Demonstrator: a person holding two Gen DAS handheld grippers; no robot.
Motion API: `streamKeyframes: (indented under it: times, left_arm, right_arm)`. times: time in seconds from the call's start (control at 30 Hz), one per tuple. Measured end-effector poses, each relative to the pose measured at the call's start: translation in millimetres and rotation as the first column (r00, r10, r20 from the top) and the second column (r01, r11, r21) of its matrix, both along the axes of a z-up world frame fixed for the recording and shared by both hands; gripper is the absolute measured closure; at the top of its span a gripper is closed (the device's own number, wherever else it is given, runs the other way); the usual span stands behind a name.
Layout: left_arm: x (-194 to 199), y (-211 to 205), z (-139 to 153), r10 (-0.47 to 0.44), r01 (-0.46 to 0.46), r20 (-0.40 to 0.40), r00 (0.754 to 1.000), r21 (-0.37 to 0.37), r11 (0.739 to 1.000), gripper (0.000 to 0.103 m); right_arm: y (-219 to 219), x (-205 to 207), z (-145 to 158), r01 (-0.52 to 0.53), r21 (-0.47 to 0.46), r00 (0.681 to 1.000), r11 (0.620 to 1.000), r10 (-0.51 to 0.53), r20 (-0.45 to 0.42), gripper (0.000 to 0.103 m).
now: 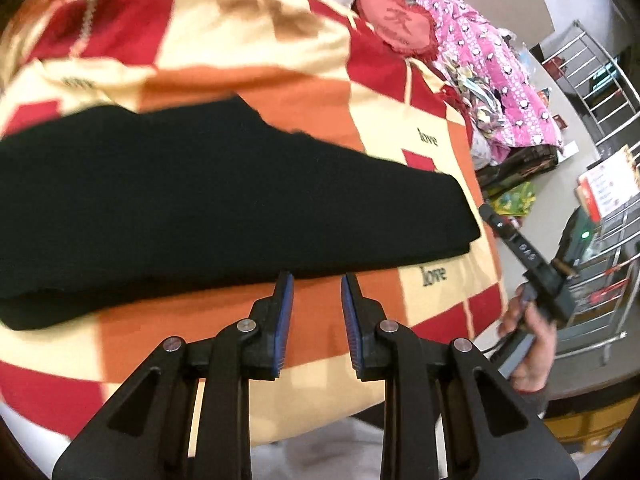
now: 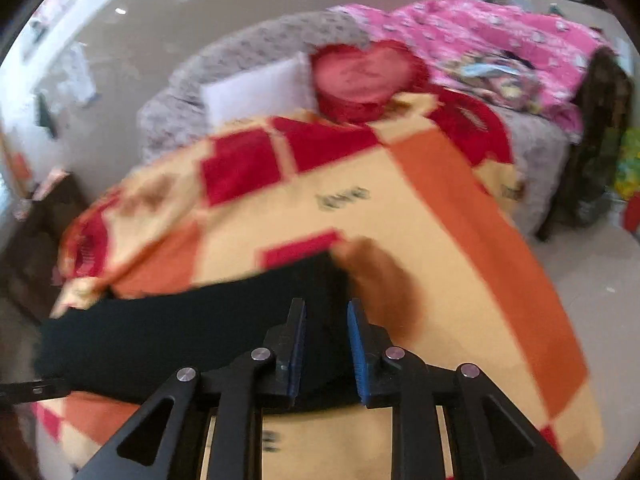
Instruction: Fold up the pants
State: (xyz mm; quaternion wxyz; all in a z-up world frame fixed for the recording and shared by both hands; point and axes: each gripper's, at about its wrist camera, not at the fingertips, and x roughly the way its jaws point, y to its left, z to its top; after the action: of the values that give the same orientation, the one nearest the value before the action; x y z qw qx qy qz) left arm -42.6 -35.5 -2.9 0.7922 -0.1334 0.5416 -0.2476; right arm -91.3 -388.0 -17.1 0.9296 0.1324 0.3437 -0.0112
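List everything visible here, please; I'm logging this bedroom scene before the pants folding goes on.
pants: one, black, lying flat on the blanket, already doubled over
blanket: one, red, orange and cream checks with "love" lettering, spread over the bed
heart cushion: one, red, at the head of the bed
pillow: one, white, beside the heart cushion
quilt: one, pink patterned, heaped at the far side
metal rack: one, silver, by the wall
left claw: open, empty, at the near edge of the pants
right claw: open, empty, over the pants
right hand: holding the right claw's handle

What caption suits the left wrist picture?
Open left gripper hovers beside folded black pants on a checked blanket.
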Motion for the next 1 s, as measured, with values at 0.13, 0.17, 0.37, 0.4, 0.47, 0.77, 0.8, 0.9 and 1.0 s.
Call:
streamKeyframes:
  times: [0.13, 0.17, 0.37, 0.4, 0.47, 0.77, 0.8, 0.9, 1.0]
  left_arm:
    - [4.7, 32.2, 5.1, 0.084, -0.087, 0.046, 0.995, 0.053, 0.995, 0.075]
    - [6.8, 40.7, 4.0, 0.117, -0.121, 0.054, 0.992, 0.07, 0.99, 0.073]
    - [20.1, 80.3, -13.2, 0.281, -0.295, 0.104, 0.954, 0.177, 0.939, 0.067]
    - [22.8, 85.1, -17.1, 0.299, -0.315, 0.107, 0.948, 0.189, 0.93, 0.067]
    - [26.3, 98.7, -22.6, 0.336, -0.356, 0.121, 0.934, 0.218, 0.909, 0.067]
    - [28.3, 165.9, -37.9, 0.475, -0.486, 0.105, 0.874, 0.182, 0.854, 0.067]
    - [27.9, 167.9, -38.5, 0.474, -0.485, 0.101, 0.875, 0.174, 0.857, 0.067]
    - [25.6, 163.3, -39.2, 0.448, -0.464, 0.123, 0.885, 0.191, 0.865, 0.067]
    - [23.4, 163.4, -40.1, 0.433, -0.451, 0.13, 0.892, 0.184, 0.874, 0.067]
  right_arm:
    - [53.9, 25.5, -2.5, -0.2, 0.023, 0.98, 0.98, 0.2, 0.002, 0.079]
    - [73.0, 34.2, -5.2, -0.259, 0.05, 0.966, 0.965, 0.259, 0.002, 0.079]
    - [167.4, 68.7, -25.7, -0.453, 0.065, 0.888, 0.889, 0.456, -0.057, 0.079]
    - [183.7, 73.8, -27.7, -0.479, 0.051, 0.874, 0.876, 0.481, -0.07, 0.079]
    - [209.1, 83.4, -28.1, -0.517, 0.045, 0.852, 0.855, 0.519, -0.076, 0.079]
    - [283.0, 143.3, -39.2, -0.606, -0.002, 0.787, 0.796, 0.599, -0.149, 0.078]
    - [286.8, 149.7, -44.1, -0.613, 0.003, 0.779, 0.79, 0.605, -0.167, 0.078]
    - [291.2, 162.2, -48.9, -0.61, -0.049, 0.787, 0.791, 0.597, -0.157, 0.079]
    - [282.3, 177.1, -51.1, -0.562, -0.052, 0.821, 0.826, 0.549, -0.158, 0.081]
